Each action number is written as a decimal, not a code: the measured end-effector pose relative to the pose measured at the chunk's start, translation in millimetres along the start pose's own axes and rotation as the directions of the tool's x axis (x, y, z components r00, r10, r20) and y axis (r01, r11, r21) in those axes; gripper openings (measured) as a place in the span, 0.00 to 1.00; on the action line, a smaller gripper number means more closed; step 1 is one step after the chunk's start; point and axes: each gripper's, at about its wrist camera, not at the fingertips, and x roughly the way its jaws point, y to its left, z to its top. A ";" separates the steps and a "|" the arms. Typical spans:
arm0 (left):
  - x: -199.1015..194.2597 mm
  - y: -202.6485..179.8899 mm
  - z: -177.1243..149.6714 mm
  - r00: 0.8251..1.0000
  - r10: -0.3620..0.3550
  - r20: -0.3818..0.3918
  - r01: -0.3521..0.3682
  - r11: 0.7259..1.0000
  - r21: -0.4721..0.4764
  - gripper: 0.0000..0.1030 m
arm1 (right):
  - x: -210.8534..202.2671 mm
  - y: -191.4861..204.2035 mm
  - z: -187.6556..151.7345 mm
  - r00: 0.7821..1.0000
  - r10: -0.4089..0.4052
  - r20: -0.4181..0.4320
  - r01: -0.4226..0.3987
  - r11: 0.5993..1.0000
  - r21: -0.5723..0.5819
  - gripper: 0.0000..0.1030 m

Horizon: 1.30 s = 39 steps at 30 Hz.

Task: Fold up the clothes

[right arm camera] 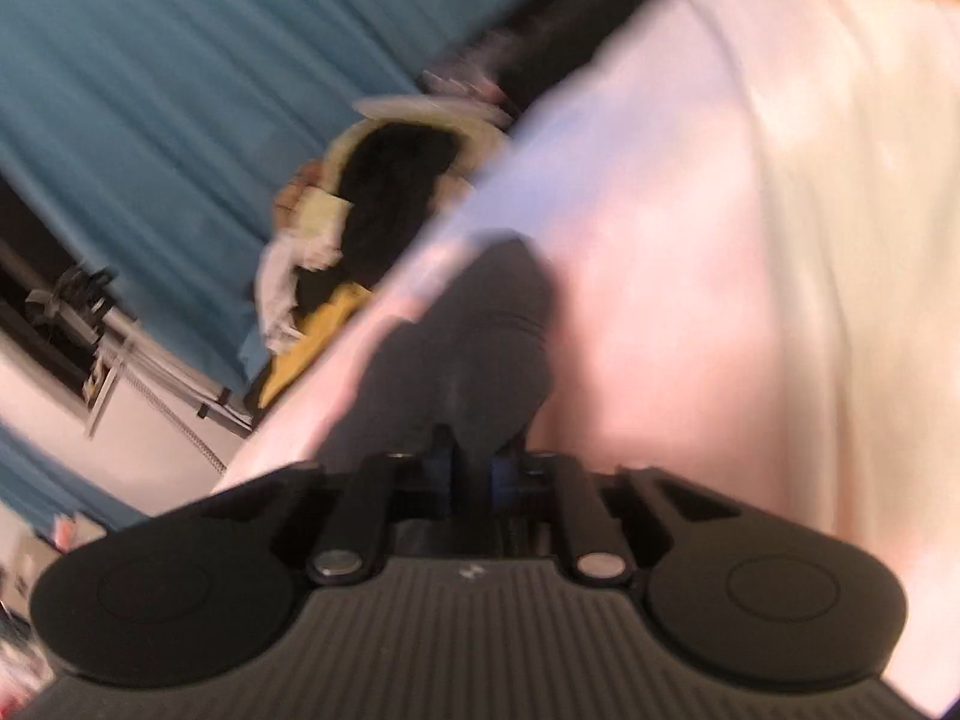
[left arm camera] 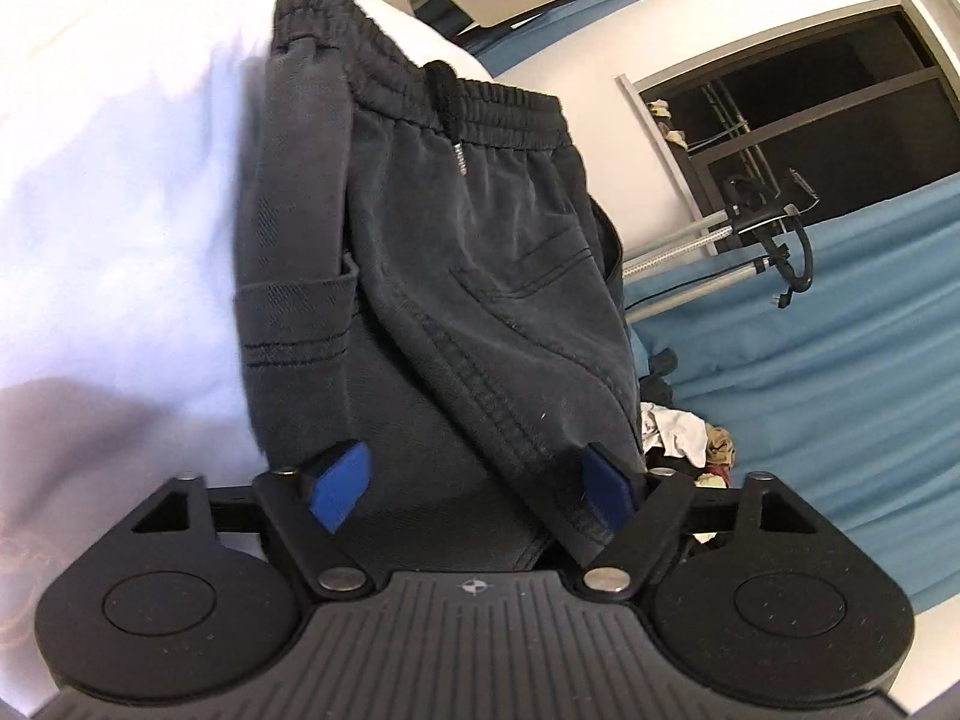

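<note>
we hold our left gripper (left arm camera: 474,480) tilted downward with its jaws spread wide, the blue pads (left arm camera: 339,483) well apart and dark cloth lying between them without being pinched. our right gripper (right arm camera: 471,468) also points downward, its jaws drawn close together, the blue pads almost meeting on a fold of dark fabric. the right wrist view is blurred, so finer detail of the grip is unclear.
</note>
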 end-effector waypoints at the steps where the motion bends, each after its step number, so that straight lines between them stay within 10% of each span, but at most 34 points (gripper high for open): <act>1: 0.7 0.9 1.4 1.000 0.001 0.005 -0.001 1.000 0.005 0.75 | -2.7 12.8 3.3 0.999 -0.002 0.037 0.004 0.999 -0.051 0.10; 9: 4.3 -5.3 10.3 0.998 0.036 0.048 -0.039 0.997 0.073 0.71 | 40.6 98.6 57.1 0.957 0.034 0.287 0.060 0.948 -0.313 0.08; 17: 28.1 -14.1 9.5 0.990 0.079 0.116 -0.096 0.984 0.152 0.69 | 175.7 96.2 45.3 0.984 -0.105 0.143 0.159 0.884 -0.439 0.17; 20: 33.4 -15.1 13.3 0.990 0.072 0.120 -0.092 0.981 0.168 0.69 | 156.5 83.9 35.9 0.986 -0.030 0.164 0.092 0.919 -0.384 0.50; 24: 31.8 -8.6 19.7 0.994 0.049 0.099 -0.062 0.988 0.139 0.69 | 105.7 74.0 20.1 0.958 0.045 0.284 0.042 0.955 -0.294 0.65; 34: 4.2 22.5 27.4 0.998 -0.032 -0.057 0.025 0.992 -0.125 0.58 | -21.1 4.9 -11.8 0.982 -0.127 0.140 0.114 0.989 0.099 0.66; 39: 2.8 30.2 25.8 0.996 -0.035 -0.087 0.018 0.981 -0.192 0.51 | -36.7 -18.9 -30.0 0.999 -0.041 -0.003 0.040 0.957 0.287 0.65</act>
